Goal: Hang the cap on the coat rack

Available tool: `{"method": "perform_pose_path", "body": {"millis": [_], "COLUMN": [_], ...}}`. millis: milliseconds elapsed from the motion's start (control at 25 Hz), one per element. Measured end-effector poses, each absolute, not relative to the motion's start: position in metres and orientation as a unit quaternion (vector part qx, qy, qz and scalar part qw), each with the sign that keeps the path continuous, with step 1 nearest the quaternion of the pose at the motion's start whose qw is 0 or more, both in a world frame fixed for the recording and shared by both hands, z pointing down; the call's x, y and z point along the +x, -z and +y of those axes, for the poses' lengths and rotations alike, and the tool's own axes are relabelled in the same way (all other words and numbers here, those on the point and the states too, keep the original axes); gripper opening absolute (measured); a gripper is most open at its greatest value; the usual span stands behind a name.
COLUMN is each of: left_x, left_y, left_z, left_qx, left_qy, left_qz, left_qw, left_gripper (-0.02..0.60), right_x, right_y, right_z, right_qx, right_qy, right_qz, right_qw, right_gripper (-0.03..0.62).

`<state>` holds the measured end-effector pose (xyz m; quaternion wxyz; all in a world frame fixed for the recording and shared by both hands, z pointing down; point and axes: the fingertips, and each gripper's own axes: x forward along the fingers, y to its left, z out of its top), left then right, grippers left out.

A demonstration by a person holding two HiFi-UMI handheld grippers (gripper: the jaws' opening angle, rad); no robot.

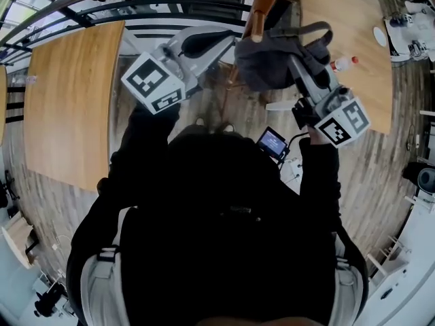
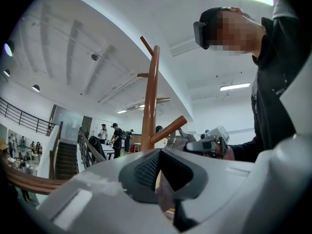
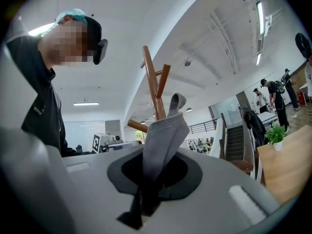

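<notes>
The grey cap (image 1: 272,63) hangs bunched beside a brown wooden peg of the coat rack (image 1: 262,5). My right gripper (image 1: 293,63) is shut on it. In the right gripper view a strip of the cap's grey cloth (image 3: 163,140) rises from between the jaws of my right gripper (image 3: 146,196). Behind the cloth stand the rack's pole and pegs (image 3: 155,87). My left gripper (image 1: 230,43) is raised left of the cap, apart from it. In its own view the jaws of my left gripper (image 2: 158,179) are shut with nothing held, pointing at the rack (image 2: 150,101).
Wooden tables stand at the left (image 1: 68,100) and at the upper right (image 1: 346,39), the right one with a bottle (image 1: 343,63). A dark railing (image 1: 136,2) runs along the top. Far off are people (image 2: 117,138), a staircase (image 2: 66,160) and a potted plant (image 3: 275,134).
</notes>
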<state>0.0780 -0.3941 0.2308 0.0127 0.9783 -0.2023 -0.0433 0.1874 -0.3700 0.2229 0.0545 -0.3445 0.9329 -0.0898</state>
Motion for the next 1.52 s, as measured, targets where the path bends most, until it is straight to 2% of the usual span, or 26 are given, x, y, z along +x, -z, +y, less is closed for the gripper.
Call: {"method": "perform_pose_path", "body": {"millis": [400,560,1000,1520], "left_x": [0.074,0.078,0.077,0.089], "left_y": [-0.211,-0.215,-0.228,-0.237], "left_z": [-0.402,-0.413,-0.421,-0.428], "left_qx": [0.984,0.984,0.987,0.986], "left_qy": [0.071,0.070,0.069,0.081], "left_qz": [-0.163,-0.159,-0.138,-0.127], "left_qw": [0.020,0.046,0.043,0.064], "left_gripper": [0.003,0.003,0.003,0.004], "right_x": [0.181,0.183,0.160,0.159], "right_y": [-0.210,-0.208,-0.187,-0.192], "right_z": [-0.349,-0.346,-0.335,-0.334], "right_qx": [-0.370,-0.368,-0.333,-0.326], "right_qy": [0.073,0.072,0.027,0.035], "right_qz": [0.926,0.927,0.943,0.944], "right_qw": [0.033,0.022,-0.009,-0.028], "right_gripper": [0.048,0.048,0.048,0.048]}}
